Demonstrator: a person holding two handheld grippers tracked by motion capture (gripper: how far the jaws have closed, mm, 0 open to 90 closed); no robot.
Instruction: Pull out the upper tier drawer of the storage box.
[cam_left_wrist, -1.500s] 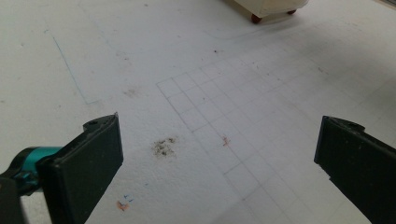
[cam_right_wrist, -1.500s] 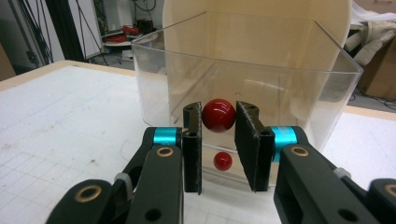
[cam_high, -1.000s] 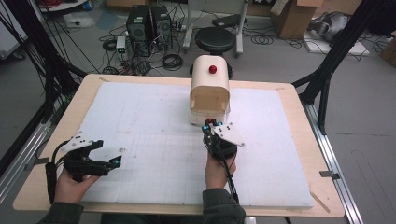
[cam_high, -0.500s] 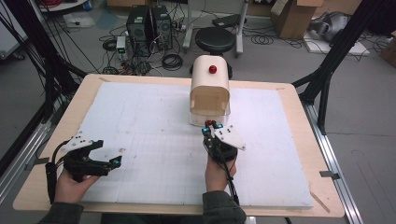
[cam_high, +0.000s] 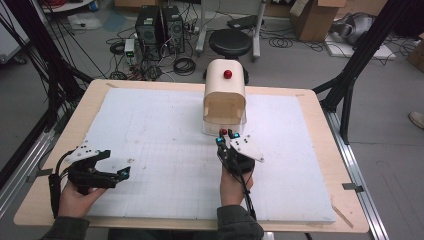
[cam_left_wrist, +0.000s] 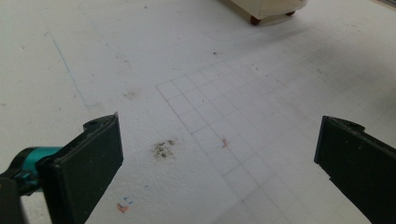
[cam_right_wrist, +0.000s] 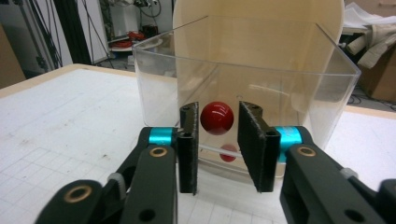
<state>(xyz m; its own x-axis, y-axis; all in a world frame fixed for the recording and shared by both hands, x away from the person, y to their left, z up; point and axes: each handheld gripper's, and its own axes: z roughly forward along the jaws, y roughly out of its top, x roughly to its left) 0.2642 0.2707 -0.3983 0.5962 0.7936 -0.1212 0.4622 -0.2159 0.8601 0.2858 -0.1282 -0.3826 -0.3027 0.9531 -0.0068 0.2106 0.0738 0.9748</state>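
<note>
The right tongs (cam_right_wrist: 217, 149) stand at the front of the clear drawer (cam_right_wrist: 243, 93) of a small cream box (cam_high: 225, 97) near the far middle of the tabletop (cam_high: 150, 145), with the drawer's red knob (cam_right_wrist: 217, 116) between the jaws. The jaws have just been opening a little, and small gaps show on either side of the knob, so the grip looks let go rather than pressed. To work the drawer well, I would centre the knob between the pads, close firmly, then move straight along the drawer's line so the light box does not skid. The left tongs (cam_left_wrist: 215, 154) rest wide open, holding nothing, over the white sheet.
</note>
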